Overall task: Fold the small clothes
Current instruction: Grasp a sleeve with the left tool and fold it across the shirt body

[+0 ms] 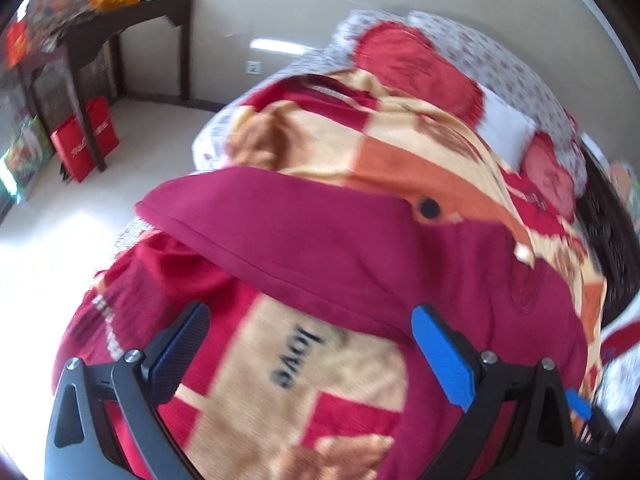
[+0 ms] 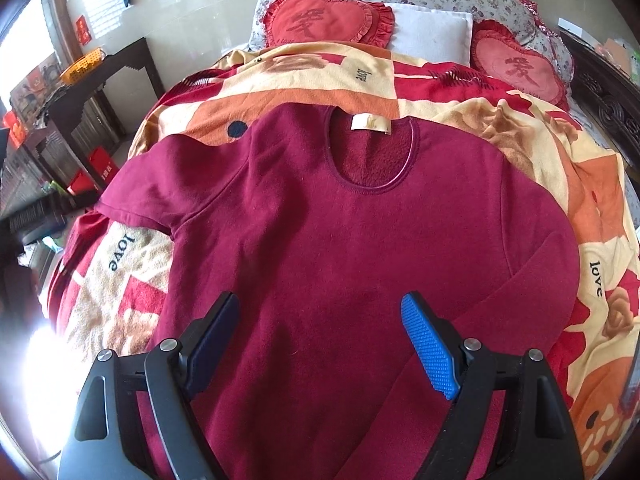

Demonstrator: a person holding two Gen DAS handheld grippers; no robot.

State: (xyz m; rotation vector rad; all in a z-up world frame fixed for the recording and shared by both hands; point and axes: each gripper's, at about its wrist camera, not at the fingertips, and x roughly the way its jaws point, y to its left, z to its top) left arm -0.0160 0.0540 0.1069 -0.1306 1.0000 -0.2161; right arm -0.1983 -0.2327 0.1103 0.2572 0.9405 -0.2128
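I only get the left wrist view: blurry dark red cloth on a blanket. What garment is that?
Observer: A long-sleeved top, lying flat, front up.
Operator: Which end is far from the tongs?
Observer: The neckline, with a cream label inside.
Operator: Are the right tongs holding it?
Observer: No. The right tongs are open over its lower part.
Operator: What's past the blanket?
Observer: Two red heart cushions with a white pillow between them.

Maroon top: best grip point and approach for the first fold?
Take the maroon top by the end of its spread sleeve, coming from the picture-left bed edge. The sleeve lies flat and clear of the body, its hem free on the blanket; both hand-held grippers are open.
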